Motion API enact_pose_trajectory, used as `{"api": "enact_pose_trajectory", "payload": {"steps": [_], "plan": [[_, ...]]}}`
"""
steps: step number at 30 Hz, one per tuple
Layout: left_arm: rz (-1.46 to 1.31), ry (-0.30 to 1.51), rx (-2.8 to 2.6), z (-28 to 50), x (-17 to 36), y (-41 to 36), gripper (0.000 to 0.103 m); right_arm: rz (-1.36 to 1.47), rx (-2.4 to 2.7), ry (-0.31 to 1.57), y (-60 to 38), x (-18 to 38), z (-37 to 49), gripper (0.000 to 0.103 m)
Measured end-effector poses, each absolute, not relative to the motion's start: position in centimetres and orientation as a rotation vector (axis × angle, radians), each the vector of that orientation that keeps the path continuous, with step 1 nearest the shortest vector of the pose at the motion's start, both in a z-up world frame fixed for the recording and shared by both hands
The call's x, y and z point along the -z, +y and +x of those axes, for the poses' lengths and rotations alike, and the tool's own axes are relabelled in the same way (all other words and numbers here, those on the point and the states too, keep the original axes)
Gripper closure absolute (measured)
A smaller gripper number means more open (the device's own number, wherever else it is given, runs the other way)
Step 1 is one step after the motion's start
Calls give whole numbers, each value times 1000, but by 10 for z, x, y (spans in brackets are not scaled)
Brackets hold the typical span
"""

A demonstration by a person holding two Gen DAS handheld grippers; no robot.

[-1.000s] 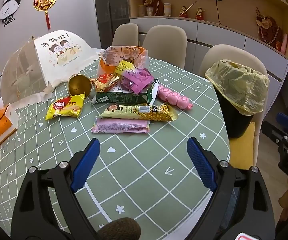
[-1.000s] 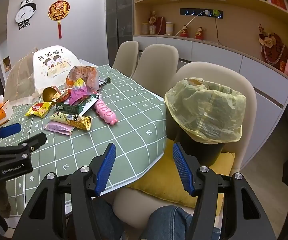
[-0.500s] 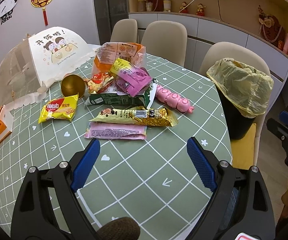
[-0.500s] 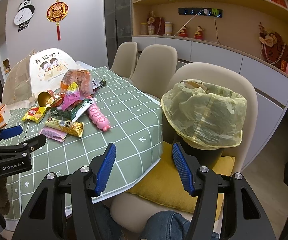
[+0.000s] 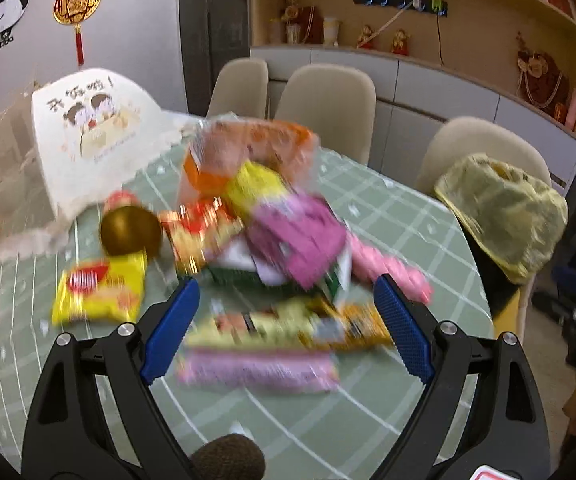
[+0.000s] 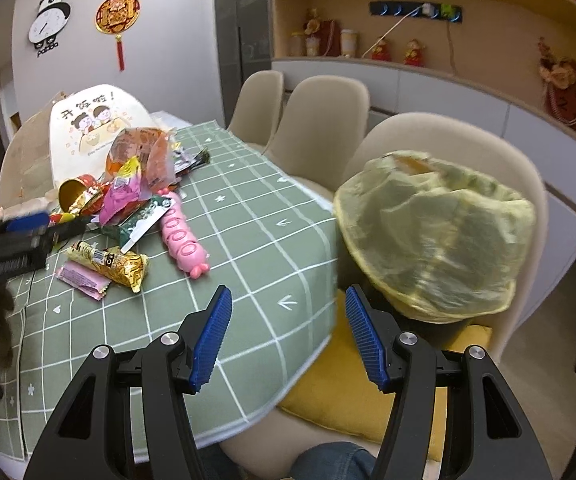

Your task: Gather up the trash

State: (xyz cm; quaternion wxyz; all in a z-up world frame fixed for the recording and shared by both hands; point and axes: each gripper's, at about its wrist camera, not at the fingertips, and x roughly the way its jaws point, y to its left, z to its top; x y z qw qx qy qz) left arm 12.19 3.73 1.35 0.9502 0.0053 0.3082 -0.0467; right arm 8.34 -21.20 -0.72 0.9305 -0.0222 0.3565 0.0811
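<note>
Right, the trash is a loose heap of wrappers on the green checked tablecloth. Nearest the table's edge lies a flat pink wrapper, with a long gold snack pack touching it just behind. A yellow biscuit packet sits to their left, and a pink plastic piece lies on their right. Behind those are a magenta wrapper, a crinkled red one, a green carton and an orange bag, piled together; the left view is motion-blurred.

The left gripper hangs over the pink and gold packs, jaws spread wide, nothing between them. The right gripper is off the table's edge, jaws also spread, empty, pointing between tablecloth and bin.

The bin, lined with a yellow bag, stands on a beige chair right of the table. A gold cup lies on its side left of the heap, beside a white food cover.
</note>
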Motion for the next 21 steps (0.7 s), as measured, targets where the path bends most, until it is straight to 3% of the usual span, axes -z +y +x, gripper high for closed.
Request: {"api": "enact_pose_trajectory", "payload": {"steps": [11,19,21], "plan": [[-113,712,145,198,2,99,13,-65,-253,779,-197,25,126,47],[-186,775,13,203,0,160,13,-153,-465,714,-124,-3,163,47],[-213,777,-10,201,-1,178,14,-186,-540,688,-96,-9,170,54]]}}
